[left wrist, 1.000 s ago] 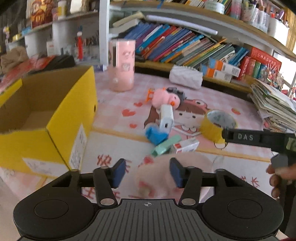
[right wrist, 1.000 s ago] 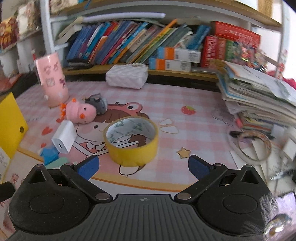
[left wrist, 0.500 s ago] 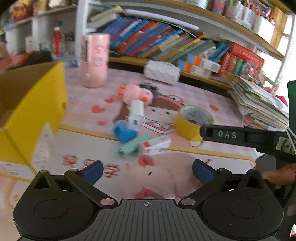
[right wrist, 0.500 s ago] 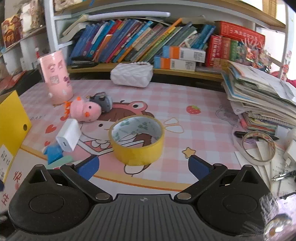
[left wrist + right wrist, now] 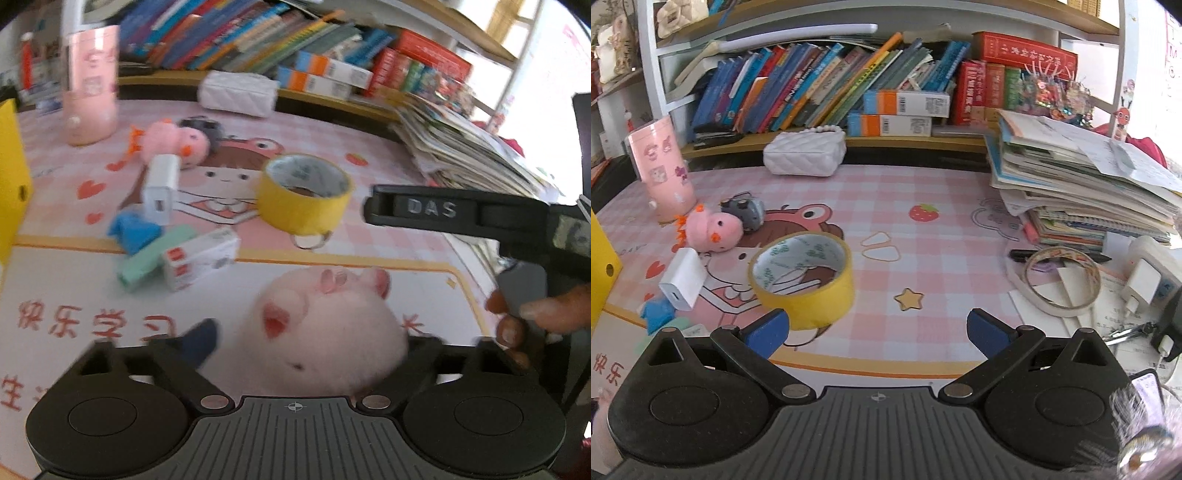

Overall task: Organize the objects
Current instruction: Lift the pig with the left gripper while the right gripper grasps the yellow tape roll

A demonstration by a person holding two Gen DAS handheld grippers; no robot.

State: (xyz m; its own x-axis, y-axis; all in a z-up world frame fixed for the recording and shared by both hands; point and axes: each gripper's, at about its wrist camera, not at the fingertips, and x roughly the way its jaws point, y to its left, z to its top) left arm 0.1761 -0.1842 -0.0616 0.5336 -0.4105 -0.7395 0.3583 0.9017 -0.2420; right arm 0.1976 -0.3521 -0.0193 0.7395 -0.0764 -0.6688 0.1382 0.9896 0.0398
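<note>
The left gripper (image 5: 310,339) hangs low over the desk mat with its jaws closing around the pale pink plush pig (image 5: 328,332). The pig lies between the fingers on the white part of the mat; the left blue pad (image 5: 201,341) stands clear of it, and the right pad is hidden behind the plush, so no pinch shows yet.

The right gripper (image 5: 875,326) is spread wide and holds nothing. Just ahead of its left pad sits the yellow tape roll (image 5: 803,278), on the pink checked mat (image 5: 942,236), not between the fingers.

Left of the roll lie a white charger (image 5: 683,284), a blue scrap (image 5: 657,314) and a small pink chick toy (image 5: 714,230) beside a grey toy (image 5: 744,212). A pink cup (image 5: 665,170) stands further back, a white quilted pouch (image 5: 805,153) by the bookshelf. The yellow box (image 5: 600,266) edges in at far left. A stack of papers (image 5: 1082,184) rises on the right.
</note>
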